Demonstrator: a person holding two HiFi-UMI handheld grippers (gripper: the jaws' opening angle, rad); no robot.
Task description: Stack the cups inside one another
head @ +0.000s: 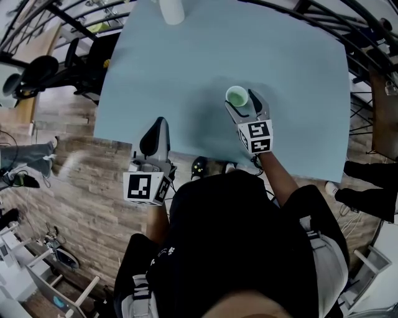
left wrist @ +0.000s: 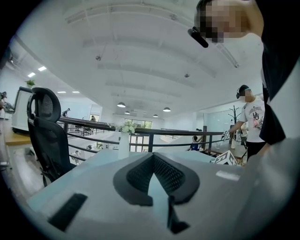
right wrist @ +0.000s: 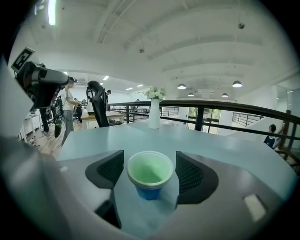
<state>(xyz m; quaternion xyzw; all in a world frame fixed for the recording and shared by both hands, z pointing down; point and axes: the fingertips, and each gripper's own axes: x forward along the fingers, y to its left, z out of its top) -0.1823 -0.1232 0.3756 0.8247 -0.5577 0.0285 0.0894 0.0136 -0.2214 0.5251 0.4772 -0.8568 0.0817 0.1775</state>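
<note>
The stack of cups [right wrist: 150, 173] stands upright on the pale blue table [right wrist: 211, 145], mouth up and long axis vertical. Its inside is green and the lowest outer wall is blue. Several rims crowd together at the lip, but I cannot tell how many cups are nested. It sits between the jaws of my right claw [right wrist: 150, 166], which stand apart, one pad on each side with a thin gap to the rim, so nothing is clamped. In the head view the cups [head: 236, 96] show only as a green circle, with the walls hidden below the rim. The right claw [head: 245, 104] reaches in from the near edge of the table [head: 186, 62], its marker cube [head: 256, 136] toward me.

My left claw [head: 158, 127] hangs at the near left edge of the table, well apart from the cups. In its own view the left claw [left wrist: 152, 159] has its pads met at the tip, with nothing between them.

A white vase [right wrist: 154, 114] of flowers stands at the far side of the table. In the head view the vase [head: 172, 11] is cut off by the top edge.
</note>
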